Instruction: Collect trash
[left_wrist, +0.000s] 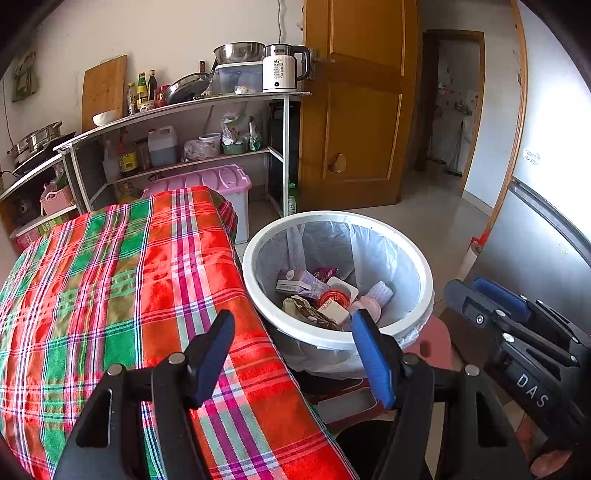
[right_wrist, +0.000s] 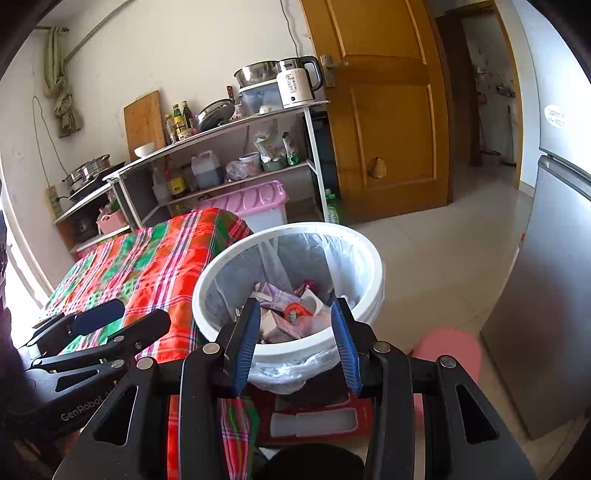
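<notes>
While both grippers hover at the near end of the scene, a white bin lined with a thin plastic bag sits just ahead of them, beside the right edge of a table draped in a red and green plaid cloth. The bin appears to stand on a red stool, with a pink stool just to its right.

The trash lies in the bottom of the bin: a pale purple carton, a small white tub with a red lid, a brownish wrapper and some pink plastic. No loose rubbish shows on the visible part of the cloth.

The left gripper has its jaws spread with nothing between them; it hangs over the table's right edge, so the bin lies ahead and to its right. The right gripper also has its jaws apart and empty, and it points almost straight at the bin's near rim, with the trash directly ahead and below. The right gripper looks the nearer and better lined up with the bin's opening.

Judging by the bare cloth and filled bin, collecting seems largely done. Any coming move probably turns on the bin's round opening facing upward, reached from above.

Behind stand metal shelves with a kettle, and a wooden door.
</notes>
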